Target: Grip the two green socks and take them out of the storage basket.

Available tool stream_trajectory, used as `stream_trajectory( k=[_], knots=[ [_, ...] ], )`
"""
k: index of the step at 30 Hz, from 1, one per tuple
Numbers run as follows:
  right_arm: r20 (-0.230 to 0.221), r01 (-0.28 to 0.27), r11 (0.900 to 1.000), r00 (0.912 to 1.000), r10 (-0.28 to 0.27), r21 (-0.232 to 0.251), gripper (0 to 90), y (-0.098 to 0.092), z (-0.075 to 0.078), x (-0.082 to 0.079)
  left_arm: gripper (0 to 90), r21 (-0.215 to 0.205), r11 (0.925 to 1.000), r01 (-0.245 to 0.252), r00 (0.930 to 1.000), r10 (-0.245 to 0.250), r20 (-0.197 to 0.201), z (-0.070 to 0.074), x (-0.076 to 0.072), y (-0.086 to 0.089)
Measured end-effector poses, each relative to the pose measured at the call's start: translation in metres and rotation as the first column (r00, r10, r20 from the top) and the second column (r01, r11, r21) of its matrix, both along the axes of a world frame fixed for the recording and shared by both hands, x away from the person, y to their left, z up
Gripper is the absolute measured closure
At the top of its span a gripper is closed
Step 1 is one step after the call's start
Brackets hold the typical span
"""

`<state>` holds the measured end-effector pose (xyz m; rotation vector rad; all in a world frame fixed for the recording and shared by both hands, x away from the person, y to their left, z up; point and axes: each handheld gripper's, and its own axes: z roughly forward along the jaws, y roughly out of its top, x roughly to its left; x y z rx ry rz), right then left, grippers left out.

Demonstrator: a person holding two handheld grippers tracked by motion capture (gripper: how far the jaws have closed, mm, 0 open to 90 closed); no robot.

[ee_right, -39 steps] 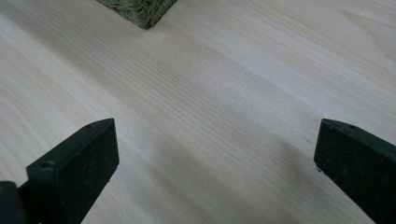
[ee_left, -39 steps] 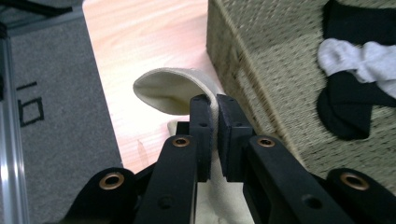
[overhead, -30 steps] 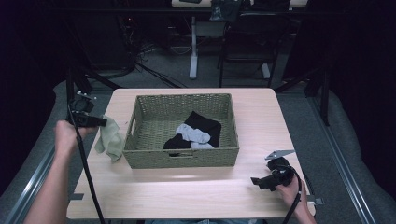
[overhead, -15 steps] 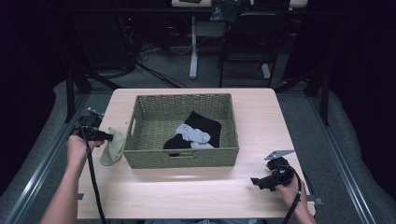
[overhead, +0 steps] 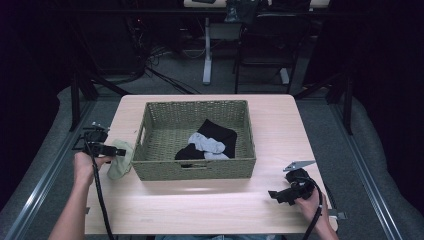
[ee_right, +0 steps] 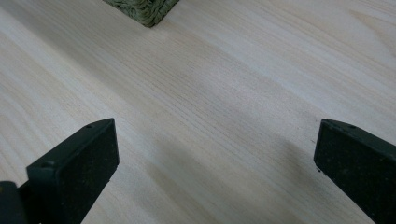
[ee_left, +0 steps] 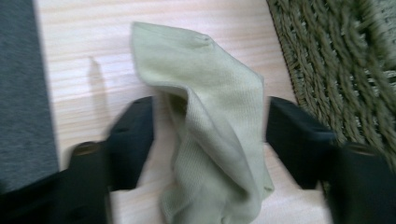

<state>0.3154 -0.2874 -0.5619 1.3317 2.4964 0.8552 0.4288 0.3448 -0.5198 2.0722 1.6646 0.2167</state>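
A pale green sock (ee_left: pixel 210 154) lies crumpled on the wooden table, just left of the woven basket (overhead: pixel 196 170). In the high view the sock (overhead: pixel 121 162) touches the basket's left wall. My left gripper (ee_left: pixel 210 126) straddles it; its jaws have just been opening and now stand apart, with the sock loose between them and the pads not pressing. In the high view that left gripper (overhead: pixel 118 151) is low over the table's left edge. My right gripper (ee_right: pixel 215 140) is open over bare wood, and the high view puts this right gripper (overhead: pixel 275 194) at the front right.
Inside the basket lie a black sock (overhead: pixel 220 135) and a grey sock (overhead: pixel 205 144). One basket corner (ee_right: pixel 144 9) is ahead of the right gripper. Chairs and stands sit beyond the table's far edge. The table (overhead: pixel 200 210) has bare wood in front of the basket.
The left hand came down with the green sock, which hung in the air before and now rests on the table by the basket. The right hand stayed put.
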Motion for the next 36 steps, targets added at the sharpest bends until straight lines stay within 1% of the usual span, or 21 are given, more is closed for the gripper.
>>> stream_trajectory(
  k=[2,3,4,7,8,9,13,15,16,17,18,20,24,25,27,28,29,30,31,33,36],
  knots=[
    [-0.003,0.0,1.0,1.0,0.0,-0.001,0.0,0.0,0.0,0.0,24.5,0.017,0.9998,-0.011,0.9998,0.011,0.018,0.007,-0.007,0.002],
    [-0.004,-0.004,1.0,1.0,0.004,0.008,0.0,0.0,0.0,0.0,21.1,0.014,0.9996,-0.024,0.9993,0.024,0.029,0.01,-0.011,0.003],
    [-0.002,-0.005,1.0,1.0,0.005,0.008,0.0,0.001,0.0,0.0,17.2,-0.001,0.9993,-0.036,0.9986,0.036,0.038,0.013,-0.015,0.004],
    [-0.001,-0.007,1.0,1.0,0.007,0.008,0.0,0.001,0.0,0.0,15.0,0.0,0.9988,-0.048,0.9953,0.048,0.084,0.022,-0.029,0.003],
    [-0.003,-0.009,1.0,1.0,0.009,0.008,0.0,0.001,0.0,0.0,14.6,-0.009,0.9989,-0.046,0.9944,0.047,0.095,0.026,-0.035,0.002],
    [-0.003,-0.009,1.0,0.9999,0.009,0.008,0.0,0.001,0.0,0.0,14.4,-0.007,0.9989,-0.046,0.9921,0.046,0.117,0.028,-0.04,0.0],
    [-0.004,-0.009,1.0,1.0,0.009,0.008,0.0,0.001,0.0,0.0,13.5,0.007,0.9997,-0.024,0.9855,0.022,0.168,0.033,-0.061,-0.008],
    [-0.009,-0.01,1.0,0.9999,0.01,0.004,0.0,0.001,0.0,0.0,13.3,0.018,0.9996,-0.021,0.9842,0.017,0.176,0.03,-0.07,-0.012],
    [-0.003,-0.008,1.0,1.0,0.008,0.0,0.0,0.001,-0.001,0.0,13.2,0.013,0.9996,-0.026,0.9817,0.023,0.189,0.028,-0.076,-0.015],
    [-0.008,-0.013,1.0,0.9999,0.013,0.004,0.0,0.001,0.0,0.0,13.2,0.016,0.9997,-0.019,0.9818,0.015,0.189,0.026,-0.08,-0.016],
    [-0.007,-0.011,1.0,0.9999,0.011,0.006,0.0,0.001,0.0,0.0,13.2,0.021,0.9995,-0.024,0.9806,0.02,0.195,0.022,-0.084,-0.018],
    [-0.007,-0.011,1.0,0.9999,0.011,0.006,0.0,0.001,0.0,0.0,12.3,0.014,0.9997,-0.022,0.9817,0.019,0.189,0.014,-0.096,-0.02],
    [-0.008,-0.014,1.0,0.9999,0.015,0.012,0.0,0.001,0.0,0.0,11.5,0.036,0.9991,-0.02,0.9842,0.013,0.177,0.0,-0.113,-0.025],
    [-0.006,-0.013,1.0,0.9999,0.013,0.0,0.0,0.001,0.0,0.0,11.3,0.043,0.9989,-0.019,0.9852,0.012,0.171,-0.002,-0.116,-0.025],
    [-0.007,-0.014,1.0,0.9999,0.014,0.001,0.0,0.001,0.0,0.0,11.2,0.057,0.998,-0.025,0.9839,0.015,0.178,-0.008,-0.124,-0.026],
    [-0.008,-0.014,1.0,0.9999,0.014,0.001,0.0,0.001,0.0,0.0,11.2,0.066,0.9969,-0.042,0.9816,0.029,0.189,-0.011,-0.128,-0.027],
    [-0.009,-0.015,1.0,0.9998,0.015,0.001,0.0,0.001,0.0,0.0,11.4,0.086,0.9945,-0.059,0.9781,0.041,0.204,-0.014,-0.131,-0.027],
    [-0.008,-0.016,1.0,0.9998,0.016,0.001,0.0,0.002,0.0,0.0,11.3,0.096,0.993,-0.07,0.9758,0.048,0.213,-0.017,-0.134,-0.029],
    [-0.005,-0.014,1.0,0.9999,0.014,0.013,0.0,0.002,0.0,-0.001,11.1,0.099,0.9929,-0.066,0.9768,0.044,0.209,-0.018,-0.135,-0.03],
    [-0.004,-0.017,1.0,0.9998,0.017,0.01,0.0,0.003,0.0,-0.001,11.2,0.131,0.9893,-0.064,0.9758,0.034,0.216,-0.021,-0.134,-0.033],
    [-0.007,-0.019,1.0,0.9998,0.019,0.019,0.0,0.003,0.0,-0.001,11.2,0.139,0.9879,-0.069,0.9768,0.039,0.211,-0.026,-0.131,-0.033]
  ],
)
